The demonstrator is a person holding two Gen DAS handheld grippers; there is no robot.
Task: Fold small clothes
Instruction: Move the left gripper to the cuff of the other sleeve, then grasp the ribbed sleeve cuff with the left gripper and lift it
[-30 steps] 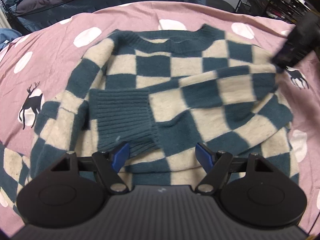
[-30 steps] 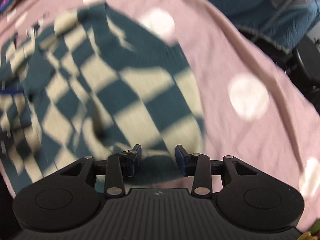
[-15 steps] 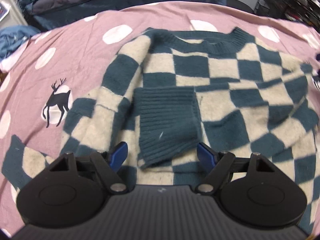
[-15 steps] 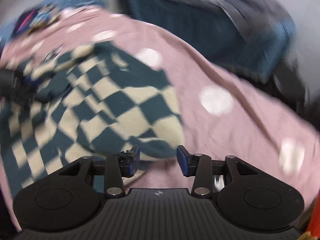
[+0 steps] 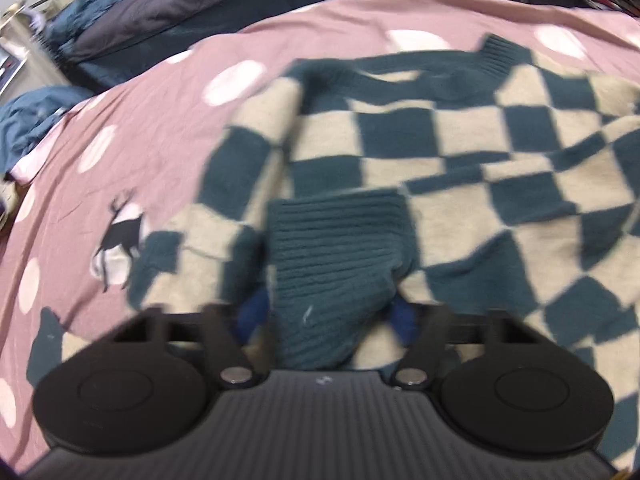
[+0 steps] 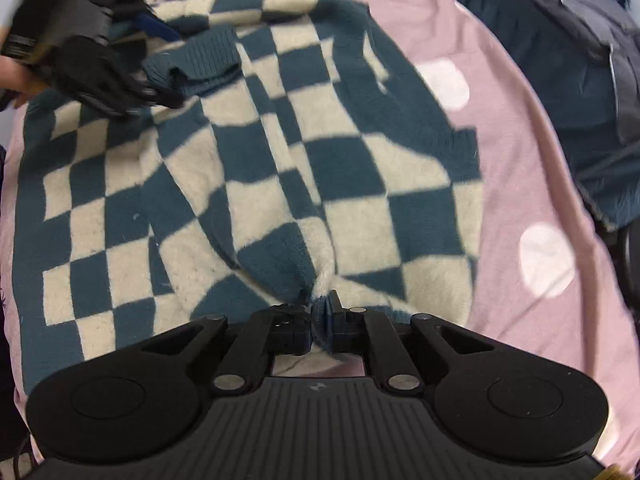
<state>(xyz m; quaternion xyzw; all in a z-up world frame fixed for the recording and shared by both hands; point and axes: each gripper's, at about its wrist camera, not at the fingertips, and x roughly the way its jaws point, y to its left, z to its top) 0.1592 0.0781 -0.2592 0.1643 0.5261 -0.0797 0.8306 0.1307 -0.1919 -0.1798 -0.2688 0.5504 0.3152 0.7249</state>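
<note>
A teal and cream checkered sweater lies on the pink bedspread, neck at the far side. Its ribbed teal sleeve cuff lies folded over the body and reaches between the fingers of my left gripper, which is open around it. In the right wrist view the sweater fills the middle, and my right gripper is shut on a bunched fold at its near edge. The left gripper shows at the top left of that view, at the cuff.
The bedspread has white dots and a black deer print. Dark blue bedding is heaped past the far edge and also shows at the right wrist view's right side. A blue cloth lies at the far left.
My right gripper has closed on the sweater's edge; it was open before. My left gripper has moved forward so that the ribbed cuff now lies between its fingers.
</note>
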